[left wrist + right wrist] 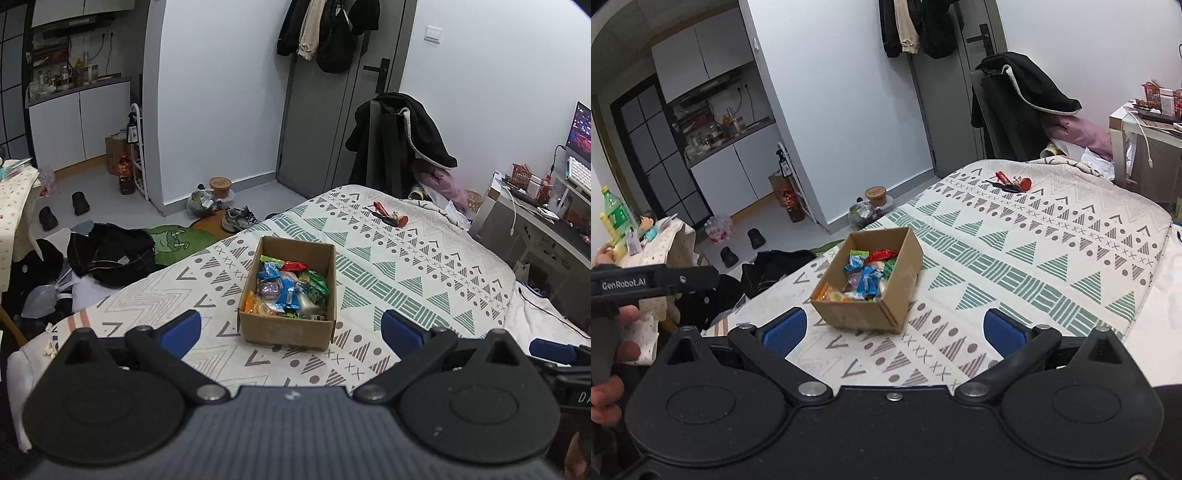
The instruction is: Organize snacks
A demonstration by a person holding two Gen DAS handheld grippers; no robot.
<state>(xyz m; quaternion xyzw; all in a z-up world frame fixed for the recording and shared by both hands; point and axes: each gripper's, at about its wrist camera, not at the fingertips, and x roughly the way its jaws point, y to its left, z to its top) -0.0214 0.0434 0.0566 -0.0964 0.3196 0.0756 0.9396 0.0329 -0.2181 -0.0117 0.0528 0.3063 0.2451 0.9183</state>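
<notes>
A small bedroom with pale walls and a grey door fills both views, its bed covered by a cream spread printed with green and grey triangles, crosses and dots. At the centre of the left wrist frame an open cardboard box sits on the bed, and inside it lies a jumble of wrapped snacks in blue, green, red, orange and purple. In the right wrist frame the same box sits just left of centre, turned corner-on, with the snacks heaped inside.

The left hand-held gripper hangs at the bottom of its frame with its blue pads spread wide and nothing between them; the box shows in the gap, farther off on the bed. The right hand-held gripper is likewise spread wide and empty, its blue pads flanking the near corner of the box without touching it. At the left edge of the right wrist frame, a person's fingers grip a black handle.

Beyond the box, toward the upper right of both frames, a set of keys with red tags lies on the spread. A chair draped with a black coat stands past the far end of the bed. Dark clothes and shoes litter the floor at left, and coats hang on the door at top.
</notes>
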